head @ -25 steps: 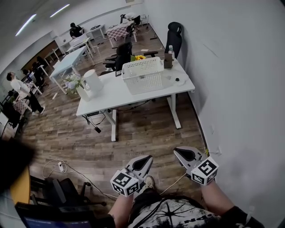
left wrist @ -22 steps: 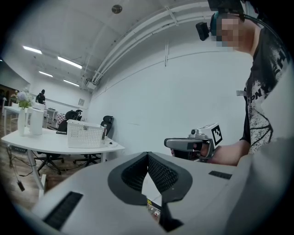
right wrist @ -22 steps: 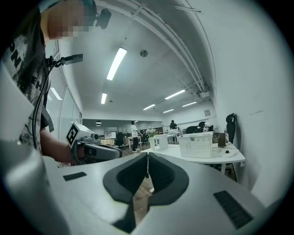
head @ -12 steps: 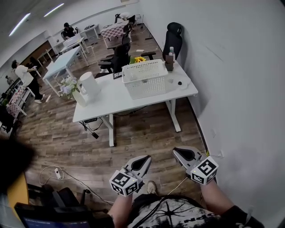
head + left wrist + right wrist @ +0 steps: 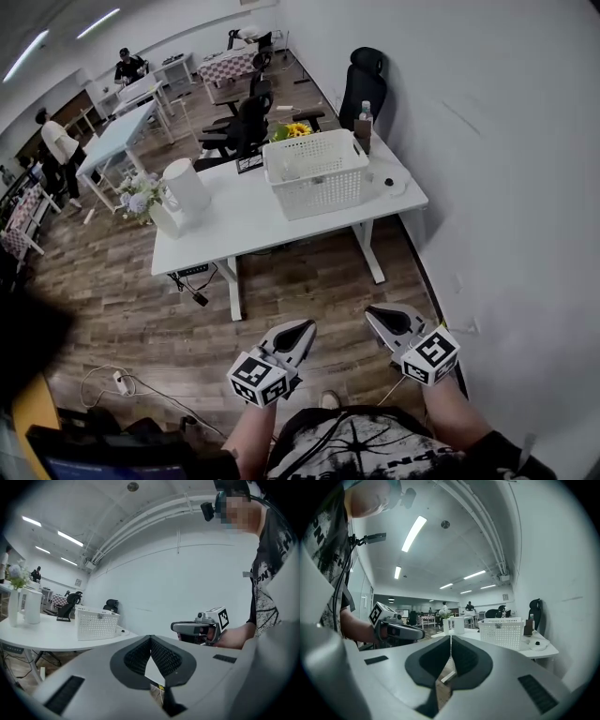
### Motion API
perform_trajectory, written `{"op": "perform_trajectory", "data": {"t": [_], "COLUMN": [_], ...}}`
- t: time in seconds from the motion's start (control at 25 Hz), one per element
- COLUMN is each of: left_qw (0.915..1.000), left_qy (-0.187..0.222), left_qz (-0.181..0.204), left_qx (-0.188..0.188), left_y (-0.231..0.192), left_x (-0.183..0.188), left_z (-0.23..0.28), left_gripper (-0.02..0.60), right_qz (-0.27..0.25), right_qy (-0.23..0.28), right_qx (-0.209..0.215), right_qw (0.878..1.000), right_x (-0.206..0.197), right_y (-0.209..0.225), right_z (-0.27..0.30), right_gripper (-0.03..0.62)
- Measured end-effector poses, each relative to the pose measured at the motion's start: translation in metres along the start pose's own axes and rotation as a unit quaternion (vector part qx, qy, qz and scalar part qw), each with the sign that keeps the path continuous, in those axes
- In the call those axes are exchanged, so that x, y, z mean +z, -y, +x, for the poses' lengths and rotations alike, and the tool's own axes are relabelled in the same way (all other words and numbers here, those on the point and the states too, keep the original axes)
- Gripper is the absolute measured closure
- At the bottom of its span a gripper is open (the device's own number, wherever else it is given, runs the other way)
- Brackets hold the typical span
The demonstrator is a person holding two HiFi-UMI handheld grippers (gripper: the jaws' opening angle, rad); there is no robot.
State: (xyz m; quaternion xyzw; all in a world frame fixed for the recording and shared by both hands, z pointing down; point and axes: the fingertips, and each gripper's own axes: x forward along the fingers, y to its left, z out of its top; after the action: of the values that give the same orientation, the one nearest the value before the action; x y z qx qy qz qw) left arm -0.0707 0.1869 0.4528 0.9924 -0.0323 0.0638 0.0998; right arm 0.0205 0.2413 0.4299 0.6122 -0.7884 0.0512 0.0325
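I hold both grippers low in front of me, over the wooden floor and well short of the white desk. The left gripper is shut, its jaws meeting with nothing between them. The right gripper is shut and empty as well. Each one shows in the other's view: the right gripper held by a hand, the left gripper likewise. On the desk stand a white perforated basket, a white kettle, a vase of flowers, a dark bottle and a small white dish.
A black office chair stands behind the desk by the white wall. Another chair sits at the desk's far side. Cables and a power strip lie on the floor at left. More desks and people are farther back.
My view has drawn closer to the desk, which now sits lower and larger in the head view. Both grippers stay shut, held in much the same place before me.
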Motion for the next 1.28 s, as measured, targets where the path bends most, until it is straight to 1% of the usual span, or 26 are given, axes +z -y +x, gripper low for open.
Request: {"op": "perform_trajectory", "data": {"t": [0.24, 0.56, 0.76, 0.96, 1.28], "left_qw": [1.0, 0.9999, 0.9999, 0.9999, 0.9998], "left_qy": [0.003, 0.004, 0.002, -0.003, -0.006], "left_qz": [0.002, 0.002, -0.001, -0.008, -0.019], "left_qx": [-0.006, -0.011, -0.013, -0.014, 0.001], "left_y": [-0.044, -0.086, -0.101, -0.106, -0.14], "left_x": [0.007, 0.013, 0.011, 0.011, 0.018], "left_z": [-0.003, -0.005, -0.001, 0.009, 0.056], "left_gripper": [0.571, 0.571, 0.571, 0.571, 0.571], "right_qz": [-0.003, -0.007, -0.007, -0.004, -0.002], "right_qy": [-0.003, -0.001, -0.006, -0.012, -0.019], "right_qx": [-0.006, -0.014, -0.016, -0.013, 0.011], "right_qw": [1.0, 1.0, 1.0, 1.0, 1.0], "right_x": [0.002, 0.007, 0.005, 0.005, 0.008], "right_y": [0.003, 0.014, 0.022, 0.03, 0.08], "right_z": [0.042, 0.084, 0.096, 0.1, 0.129], "right_gripper": [0.57, 0.569, 0.569, 0.569, 0.569]}}
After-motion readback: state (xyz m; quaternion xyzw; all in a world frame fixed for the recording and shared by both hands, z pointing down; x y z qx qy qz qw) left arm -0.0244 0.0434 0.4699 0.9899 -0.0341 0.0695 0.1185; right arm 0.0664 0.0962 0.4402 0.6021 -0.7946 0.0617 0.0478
